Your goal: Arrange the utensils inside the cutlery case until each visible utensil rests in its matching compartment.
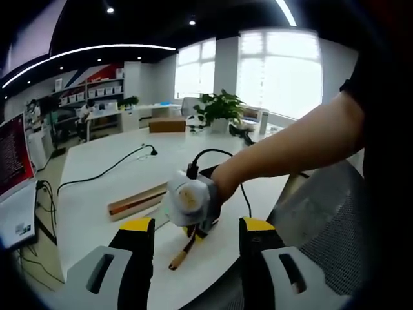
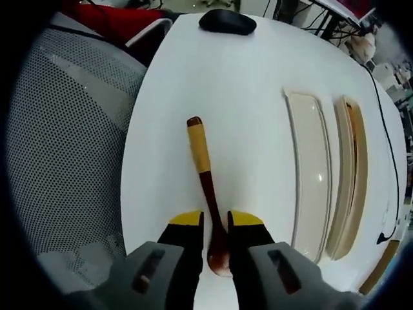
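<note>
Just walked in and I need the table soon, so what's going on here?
A person is sorting utensils into a cutlery case with two handheld grippers. The right gripper straddles a wooden spoon that lies on the white table, beside the case; whether its jaws already grip it is unclear. One case compartment looks empty; the other holds something brown. The left gripper is open, holding nothing. The spoon isn't in the case yet.

Probably an office: white desks (image 1: 90, 194), shelving (image 1: 97, 90), mesh chair (image 2: 64, 129), potted plant (image 1: 222, 106)
</note>
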The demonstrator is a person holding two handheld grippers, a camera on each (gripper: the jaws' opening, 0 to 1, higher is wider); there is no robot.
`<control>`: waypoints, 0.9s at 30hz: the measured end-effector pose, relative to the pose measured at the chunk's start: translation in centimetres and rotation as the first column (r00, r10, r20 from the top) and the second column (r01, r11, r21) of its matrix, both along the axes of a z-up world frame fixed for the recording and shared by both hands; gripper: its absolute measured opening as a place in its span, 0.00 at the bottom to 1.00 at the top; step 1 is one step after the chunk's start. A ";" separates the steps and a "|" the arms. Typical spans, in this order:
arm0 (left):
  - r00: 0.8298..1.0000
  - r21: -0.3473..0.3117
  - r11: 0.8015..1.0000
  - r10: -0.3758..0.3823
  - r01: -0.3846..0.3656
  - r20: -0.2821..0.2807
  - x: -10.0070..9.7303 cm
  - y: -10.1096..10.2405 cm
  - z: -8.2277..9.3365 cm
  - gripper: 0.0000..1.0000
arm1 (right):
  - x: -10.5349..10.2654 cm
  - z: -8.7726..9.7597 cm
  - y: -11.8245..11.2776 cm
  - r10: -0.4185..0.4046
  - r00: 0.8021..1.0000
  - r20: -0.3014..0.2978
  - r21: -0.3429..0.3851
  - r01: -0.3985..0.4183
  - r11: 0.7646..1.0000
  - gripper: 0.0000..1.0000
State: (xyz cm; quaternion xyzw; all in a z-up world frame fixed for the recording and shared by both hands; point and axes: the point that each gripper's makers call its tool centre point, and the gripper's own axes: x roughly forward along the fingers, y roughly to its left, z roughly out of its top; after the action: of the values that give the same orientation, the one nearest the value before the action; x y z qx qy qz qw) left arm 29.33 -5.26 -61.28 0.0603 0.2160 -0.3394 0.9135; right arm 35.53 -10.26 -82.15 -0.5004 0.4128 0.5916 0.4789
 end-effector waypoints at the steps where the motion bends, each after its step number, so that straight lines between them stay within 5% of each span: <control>1: 1.000 0.000 1.000 0.000 0.000 -0.001 0.0 0.0 0.0 0.54 | 0.0 0.0 0.0 0.018 1.000 0.009 -0.003 -0.018 1.000 0.12; 21: 1.000 0.000 1.000 0.002 -0.002 0.000 -0.1 0.1 0.0 0.54 | 0.3 -0.2 0.0 0.044 0.999 0.015 -0.116 -0.042 0.992 0.02; 27: 1.000 -0.004 1.000 0.001 0.000 0.001 -0.1 0.1 0.0 0.54 | 0.4 -0.2 -0.1 0.016 1.000 -0.010 -0.081 -0.017 0.997 0.01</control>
State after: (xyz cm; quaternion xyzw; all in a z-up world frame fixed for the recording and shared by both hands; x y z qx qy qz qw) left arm 29.21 -5.20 -61.25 0.0588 0.2148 -0.3396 0.9138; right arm 35.93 -10.34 -82.31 -0.5200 0.4345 0.5807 0.4511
